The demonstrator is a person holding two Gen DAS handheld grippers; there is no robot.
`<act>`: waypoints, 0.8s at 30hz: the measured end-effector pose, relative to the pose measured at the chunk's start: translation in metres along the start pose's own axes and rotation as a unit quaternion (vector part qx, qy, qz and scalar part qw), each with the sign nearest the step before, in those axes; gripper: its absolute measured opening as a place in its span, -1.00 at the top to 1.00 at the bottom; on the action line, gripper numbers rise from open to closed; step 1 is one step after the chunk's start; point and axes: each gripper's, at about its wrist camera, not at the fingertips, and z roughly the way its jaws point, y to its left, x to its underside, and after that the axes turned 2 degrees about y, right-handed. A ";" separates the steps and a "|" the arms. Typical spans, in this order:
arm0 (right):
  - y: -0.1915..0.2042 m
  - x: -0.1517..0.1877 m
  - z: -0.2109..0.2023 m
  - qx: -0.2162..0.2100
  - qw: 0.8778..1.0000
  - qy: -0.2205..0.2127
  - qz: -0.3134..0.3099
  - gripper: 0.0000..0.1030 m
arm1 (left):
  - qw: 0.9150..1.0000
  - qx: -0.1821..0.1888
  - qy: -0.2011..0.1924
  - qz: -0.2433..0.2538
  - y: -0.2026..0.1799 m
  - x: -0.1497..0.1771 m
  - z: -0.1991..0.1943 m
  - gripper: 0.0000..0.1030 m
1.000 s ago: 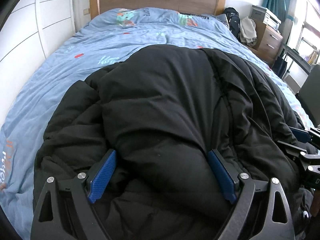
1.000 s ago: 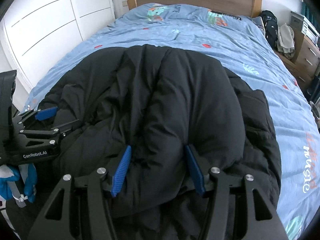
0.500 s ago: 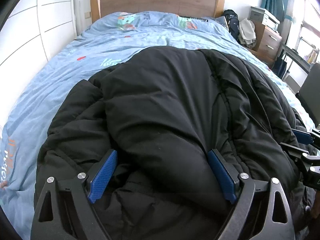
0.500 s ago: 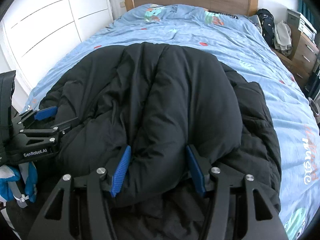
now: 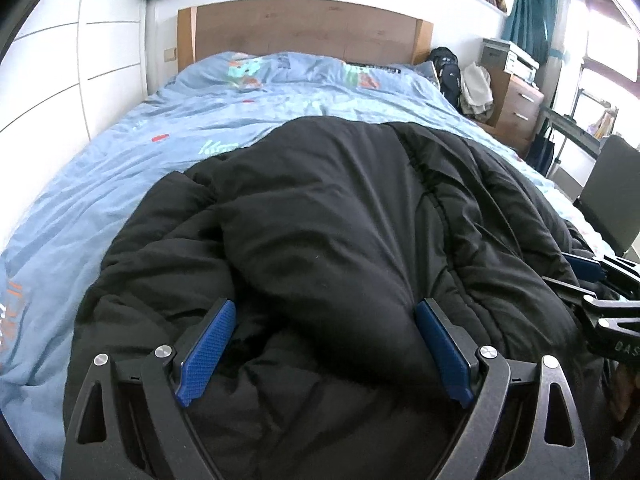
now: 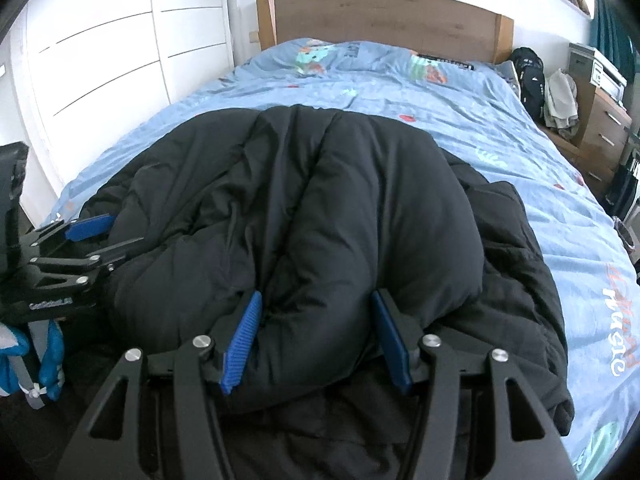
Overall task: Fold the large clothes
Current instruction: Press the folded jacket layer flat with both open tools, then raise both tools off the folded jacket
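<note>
Holding a fat roll of the black puffy coat [image 5: 340, 240] on the bed [image 5: 120, 168], both tongs (left [image 5: 324, 344], right [image 6: 316, 336]) should squeeze tight and move together.

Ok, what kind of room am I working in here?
A bedroom, most likely in a home. The black padded coat lies on a bed with a light blue printed cover and a wooden headboard, and a wooden chest of drawers stands beside it.
</note>
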 end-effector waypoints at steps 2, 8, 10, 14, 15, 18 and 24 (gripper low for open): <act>0.002 0.000 -0.003 0.003 1.000 -0.003 -0.001 -0.08 | 1.000 0.000 -0.003 0.001 0.001 0.000 -0.004 -0.76; 0.004 0.003 -0.017 -0.002 1.000 0.002 0.003 -0.08 | 1.000 -0.021 -0.007 0.004 -0.004 0.004 -0.020 -0.76; 0.004 0.006 -0.027 -0.003 1.000 0.002 0.008 -0.08 | 0.999 -0.033 -0.011 0.011 -0.008 0.006 -0.031 -0.76; 0.006 0.013 -0.053 0.000 1.000 0.002 0.015 -0.08 | 0.999 -0.045 -0.017 0.016 -0.010 0.013 -0.061 -0.76; 0.007 0.013 -0.060 0.002 1.000 0.001 0.014 -0.08 | 0.999 -0.047 -0.018 0.016 -0.009 0.014 -0.066 -0.76; 0.015 0.020 -0.085 0.006 1.000 0.003 0.009 -0.08 | 0.998 -0.055 -0.025 0.014 -0.010 0.021 -0.097 -0.76; 0.031 0.037 -0.151 0.004 1.000 -0.004 0.010 -0.09 | 0.997 -0.062 -0.040 0.018 -0.013 0.033 -0.163 -0.77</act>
